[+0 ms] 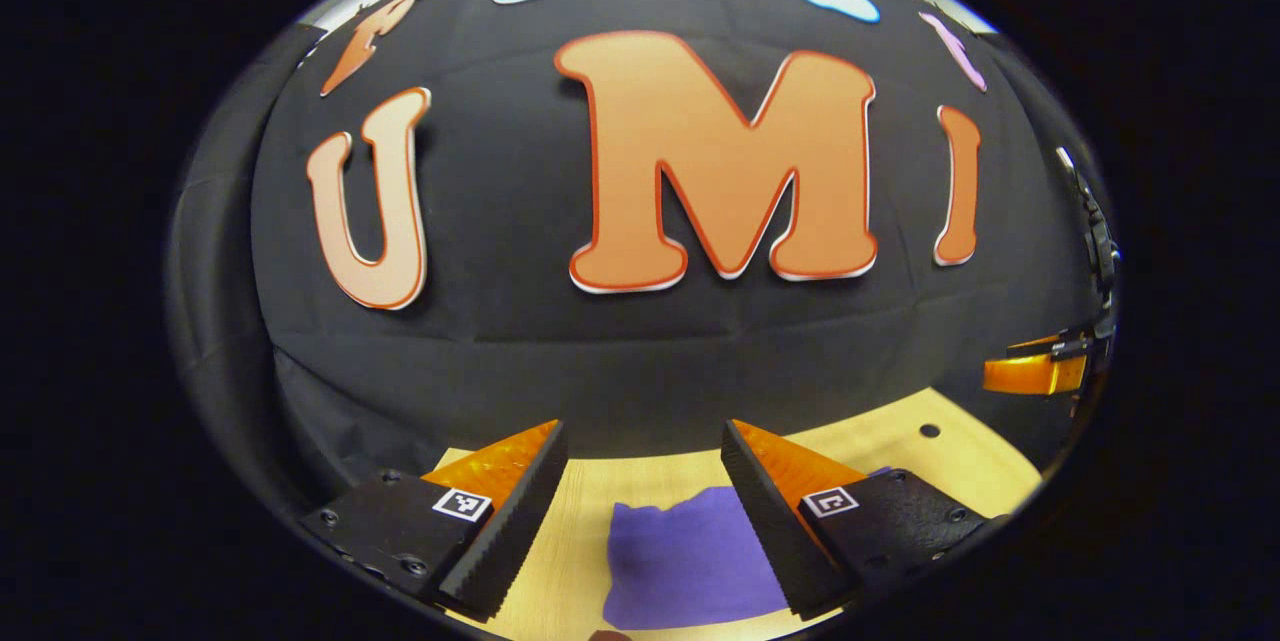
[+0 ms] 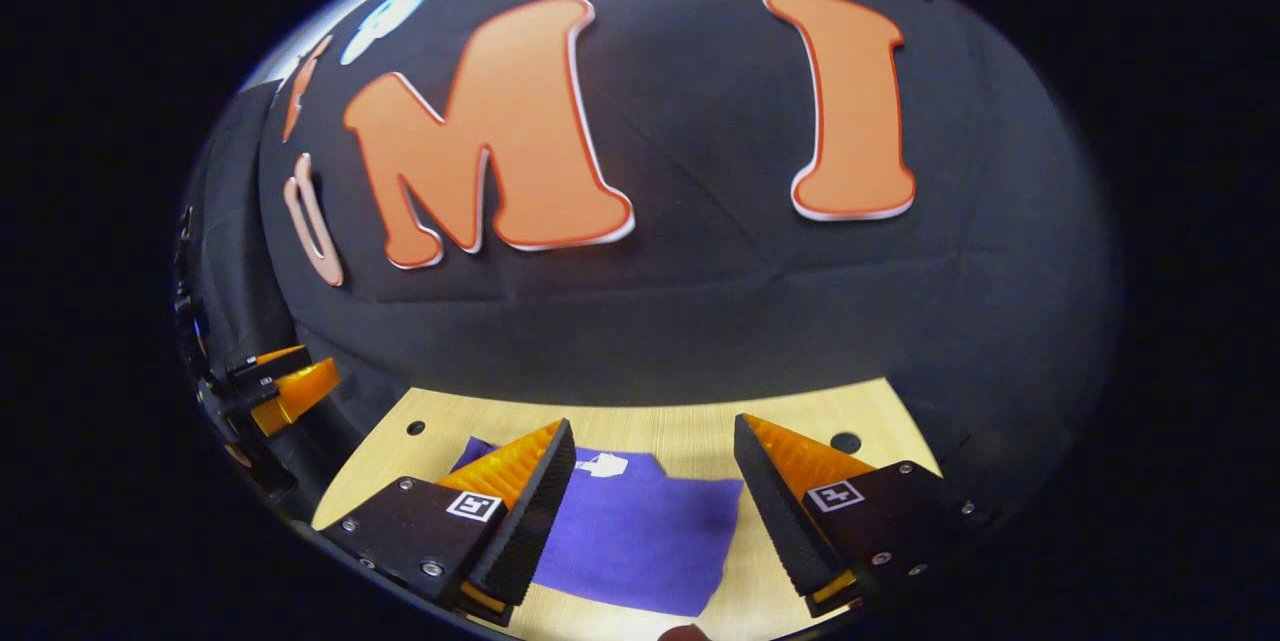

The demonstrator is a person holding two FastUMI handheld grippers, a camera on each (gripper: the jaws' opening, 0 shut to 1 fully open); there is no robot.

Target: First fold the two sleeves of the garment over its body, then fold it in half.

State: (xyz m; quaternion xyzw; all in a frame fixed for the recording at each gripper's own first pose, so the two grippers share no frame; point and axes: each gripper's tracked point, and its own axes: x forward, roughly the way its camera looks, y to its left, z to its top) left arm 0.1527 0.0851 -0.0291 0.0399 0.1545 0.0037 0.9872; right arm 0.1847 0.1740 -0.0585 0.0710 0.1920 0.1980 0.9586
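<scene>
Left gripper (image 1: 643, 511) in the left gripper view: fingers spread wide, released, nothing between them, held above the desk (image 1: 580, 521); purple garment (image 1: 690, 561) lies flat on the light wood desk at 6 o'clock of that view, seen in the gap between the fingers, its right part hidden behind the right finger; garment not touched by either finger as far as I can tell; right gripper (image 1: 1035, 371) shows at 3 o'clock of that view, well apart, at the rim, too little of it there to read its state; black cloth wall (image 1: 640, 341) rises behind the desk's far edge; small round hole (image 1: 929, 430) in the desk at 4 o'clock. Right gripper view: right gripper (image 2: 655, 511) fingers also spread, released, empty, above the desk (image 2: 660, 431); garment (image 2: 640, 531) at 6 o'clock, looks like a compact flat rectangle, white neck tag (image 2: 603, 464) near its far edge, just beside the left finger; garment's left part hidden behind that finger; left gripper (image 2: 290, 386) at 9 o'clock, well apart from the garment, raised off the desk; two holes in the desk, one at 7 o'clock (image 2: 414, 428), one at 5 o'clock (image 2: 845, 442); sleeves cannot be told apart from the body in either view.
</scene>
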